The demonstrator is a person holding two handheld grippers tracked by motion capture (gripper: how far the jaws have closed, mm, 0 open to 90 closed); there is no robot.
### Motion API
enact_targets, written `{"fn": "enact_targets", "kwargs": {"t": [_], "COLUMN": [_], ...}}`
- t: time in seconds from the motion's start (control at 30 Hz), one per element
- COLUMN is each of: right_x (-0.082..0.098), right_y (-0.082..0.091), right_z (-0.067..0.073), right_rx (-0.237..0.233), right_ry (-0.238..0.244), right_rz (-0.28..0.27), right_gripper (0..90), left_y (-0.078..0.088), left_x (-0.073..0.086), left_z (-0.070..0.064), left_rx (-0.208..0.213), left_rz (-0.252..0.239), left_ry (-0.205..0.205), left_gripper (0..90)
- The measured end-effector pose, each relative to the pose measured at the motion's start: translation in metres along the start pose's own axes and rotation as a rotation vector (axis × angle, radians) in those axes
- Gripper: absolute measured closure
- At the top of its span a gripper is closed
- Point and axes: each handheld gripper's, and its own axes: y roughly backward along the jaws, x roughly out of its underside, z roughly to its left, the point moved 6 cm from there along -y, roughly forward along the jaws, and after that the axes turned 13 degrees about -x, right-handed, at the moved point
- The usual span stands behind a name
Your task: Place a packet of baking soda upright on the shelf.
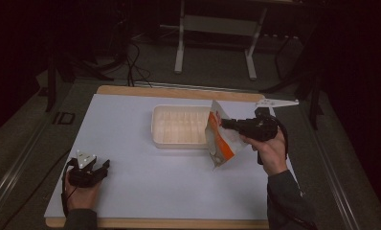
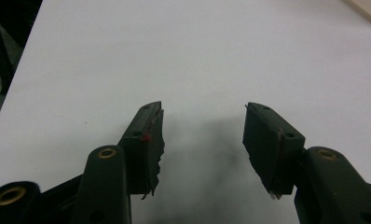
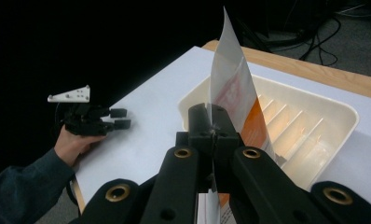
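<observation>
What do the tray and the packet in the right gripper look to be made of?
Tray: likely moulded plastic, cream, smooth, with ribbed dividers inside. Packet: thin white and orange film or coated paper, going by how it creases and stands as a thin sheet where the right gripper pinches it.

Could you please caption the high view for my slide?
Right gripper pinches an orange-and-white paper packet beside a cream plastic tray; open left gripper rests.
</observation>
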Motion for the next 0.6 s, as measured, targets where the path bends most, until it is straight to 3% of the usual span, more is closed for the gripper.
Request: {"fn": "enact_targets", "kwargs": {"t": [0.37, 0.6], "right_x": [-0.014, -0.02], "right_y": [-0.006, -0.016], "right_z": [-0.004, -0.008], "right_rx": [0.012, 0.029], "right_ry": [-0.014, -0.021], "right_rz": [-0.051, -0.053], "right_gripper": [90.0, 90.0], "left_y": [0.0, 0.0], "left_x": [0.0, 0.0], "left_z": [0.0, 0.0], "left_rx": [0.0, 0.001], "left_rz": [-0.001, -0.003], "left_ry": [0.002, 0.004], "left_gripper": [47.7, 47.6]}}
